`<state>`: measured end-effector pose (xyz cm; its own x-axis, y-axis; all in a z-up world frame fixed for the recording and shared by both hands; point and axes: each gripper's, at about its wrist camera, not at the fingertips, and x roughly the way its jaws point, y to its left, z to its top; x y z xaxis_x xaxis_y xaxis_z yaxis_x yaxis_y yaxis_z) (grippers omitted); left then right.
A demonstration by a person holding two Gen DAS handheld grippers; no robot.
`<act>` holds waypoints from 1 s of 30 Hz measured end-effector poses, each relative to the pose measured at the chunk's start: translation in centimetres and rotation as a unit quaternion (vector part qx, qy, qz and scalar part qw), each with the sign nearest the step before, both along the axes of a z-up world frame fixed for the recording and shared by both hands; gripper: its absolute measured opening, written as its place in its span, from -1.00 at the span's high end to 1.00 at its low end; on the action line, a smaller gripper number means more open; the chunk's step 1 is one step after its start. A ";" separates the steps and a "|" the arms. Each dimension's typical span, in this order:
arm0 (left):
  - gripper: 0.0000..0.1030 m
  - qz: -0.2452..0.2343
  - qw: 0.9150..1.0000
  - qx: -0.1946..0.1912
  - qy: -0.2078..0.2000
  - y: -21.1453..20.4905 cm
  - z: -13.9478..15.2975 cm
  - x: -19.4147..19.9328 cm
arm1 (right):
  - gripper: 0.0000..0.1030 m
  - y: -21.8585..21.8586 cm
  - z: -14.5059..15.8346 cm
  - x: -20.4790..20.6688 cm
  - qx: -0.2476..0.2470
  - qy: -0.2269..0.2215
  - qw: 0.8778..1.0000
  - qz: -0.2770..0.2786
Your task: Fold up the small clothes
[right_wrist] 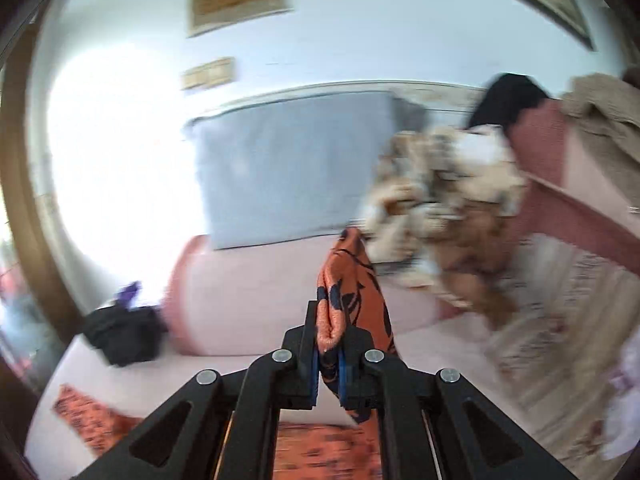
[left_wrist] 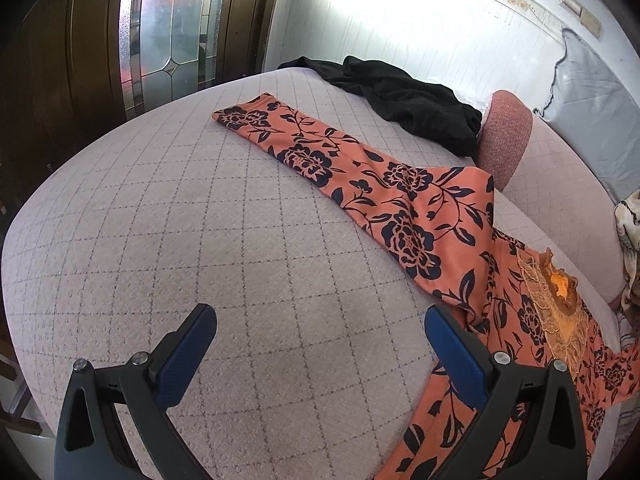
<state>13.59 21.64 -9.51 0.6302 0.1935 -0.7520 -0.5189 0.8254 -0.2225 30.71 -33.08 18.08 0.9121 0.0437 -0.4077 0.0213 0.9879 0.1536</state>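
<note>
An orange garment with dark blue flowers (left_wrist: 416,216) lies spread on the pale quilted bed (left_wrist: 200,240), one long sleeve stretched toward the far left, its lace neckline at the right. My left gripper (left_wrist: 320,320) is open and empty, hovering low over the bed just left of the garment's body; its right finger is beside the cloth. My right gripper (right_wrist: 330,336) is shut on a bunched fold of the orange garment (right_wrist: 352,288) and holds it lifted above the bed. The right wrist view is blurred by motion.
A black garment (left_wrist: 404,100) lies crumpled at the far side of the bed. A pink bolster (left_wrist: 504,136), a grey pillow (right_wrist: 280,176) and a brown-and-cream patterned blanket (right_wrist: 452,208) sit by the wall. A dark wooden door with leaded glass (left_wrist: 168,28) stands behind the bed.
</note>
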 end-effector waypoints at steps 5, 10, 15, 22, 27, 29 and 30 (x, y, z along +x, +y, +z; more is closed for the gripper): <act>-1.00 0.000 1.000 -0.015 -0.009 0.5 0.2 -0.2 | 0.88 15.1 -5.4 -0.7 0.046 0.015 0.990 0.132; -1.00 -0.007 1.000 -0.020 -0.007 0.3 0.1 0.0 | 0.68 25.8 -18.0 2.7 0.045 0.125 0.971 0.199; -1.00 -0.011 1.000 -0.021 -0.010 0.1 0.2 0.0 | -0.31 27.2 -30.9 3.2 0.030 0.279 0.935 0.218; -1.00 -0.023 1.000 -0.013 -0.010 -0.8 0.3 0.3 | -0.62 20.5 -25.4 2.4 0.086 0.215 0.949 0.213; -1.00 -0.034 0.999 -0.014 -0.016 -1.1 0.4 0.3 | -0.69 14.2 -28.2 2.9 0.177 0.260 0.942 0.114; -1.00 -0.052 0.998 -0.011 -0.036 -1.8 1.0 0.1 | -0.69 12.2 -28.3 0.8 0.211 0.241 0.939 0.123; -1.00 -0.067 0.997 -0.008 -0.046 -2.3 1.4 0.0 | -0.69 11.5 -28.1 -0.6 0.214 0.232 0.940 0.128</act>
<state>13.54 19.32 -8.15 0.7165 0.0901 -0.6918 -0.3801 0.8819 -0.2788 30.14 -21.58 -10.04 0.5785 0.4880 -0.6536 -0.0457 0.8195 0.5713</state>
